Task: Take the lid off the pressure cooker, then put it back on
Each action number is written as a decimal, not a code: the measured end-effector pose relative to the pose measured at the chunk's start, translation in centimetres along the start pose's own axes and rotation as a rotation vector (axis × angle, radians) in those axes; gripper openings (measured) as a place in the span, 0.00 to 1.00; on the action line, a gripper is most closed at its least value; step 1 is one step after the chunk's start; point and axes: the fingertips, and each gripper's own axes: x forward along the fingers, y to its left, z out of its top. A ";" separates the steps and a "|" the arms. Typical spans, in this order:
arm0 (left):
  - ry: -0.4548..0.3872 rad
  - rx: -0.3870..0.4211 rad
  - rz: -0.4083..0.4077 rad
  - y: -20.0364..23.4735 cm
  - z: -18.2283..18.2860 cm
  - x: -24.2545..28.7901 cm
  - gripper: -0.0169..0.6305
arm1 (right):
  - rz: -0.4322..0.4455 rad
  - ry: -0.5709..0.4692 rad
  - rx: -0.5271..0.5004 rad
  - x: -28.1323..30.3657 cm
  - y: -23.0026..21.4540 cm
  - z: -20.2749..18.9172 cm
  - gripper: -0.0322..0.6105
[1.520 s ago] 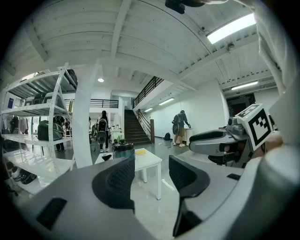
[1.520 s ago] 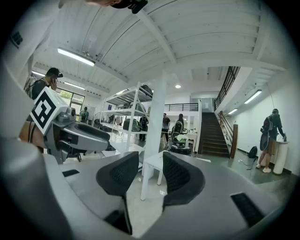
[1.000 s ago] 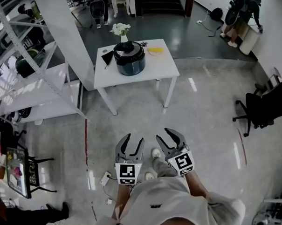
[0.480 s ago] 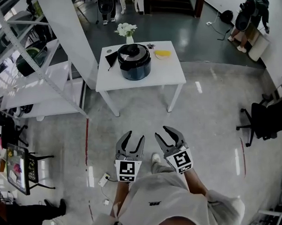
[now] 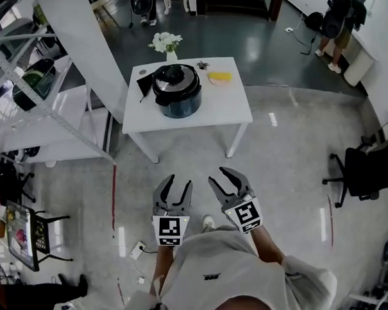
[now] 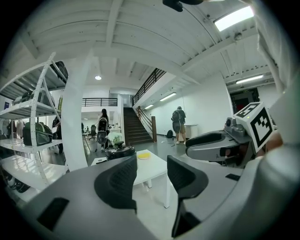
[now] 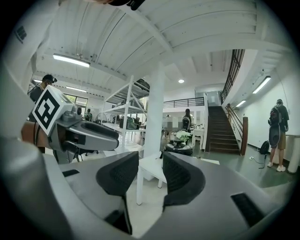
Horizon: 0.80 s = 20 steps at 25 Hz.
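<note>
The dark pressure cooker (image 5: 176, 91) stands on a white table (image 5: 228, 104) across the floor, its black lid (image 5: 176, 76) seated on top. Both grippers are held side by side well short of the table, pointing at it. My left gripper (image 5: 177, 184) has its jaws closing, with a small gap left and nothing between them. My right gripper (image 5: 226, 178) also shows a gap and holds nothing. In the left gripper view the cooker (image 6: 120, 152) sits small beyond the left gripper (image 6: 152, 176). In the right gripper view the cooker (image 7: 178, 149) shows past the right gripper (image 7: 151, 176).
A vase of white flowers (image 5: 168, 44), a yellow item (image 5: 219, 76) and a black flat object (image 5: 146, 83) share the table. A white column (image 5: 90, 44) and metal shelving (image 5: 48, 112) stand to the left. An office chair (image 5: 366, 171) is at right, and a person (image 5: 341, 29) far back.
The person has walked forward, carrying both grippers toward the table, which now looks a little larger. The left jaws have narrowed slightly.
</note>
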 end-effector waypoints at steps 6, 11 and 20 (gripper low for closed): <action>0.009 -0.001 0.019 0.6 0.8 3.8 0.36 | 0.020 -0.001 -0.008 2.4 -3.5 -0.2 0.31; 0.014 0.001 0.029 1.6 1.1 5.7 0.36 | 0.029 0.005 -0.002 4.1 -5.1 -0.3 0.31; 0.000 0.010 0.032 4.5 1.4 8.8 0.35 | 0.020 -0.003 0.005 7.9 -6.6 0.5 0.31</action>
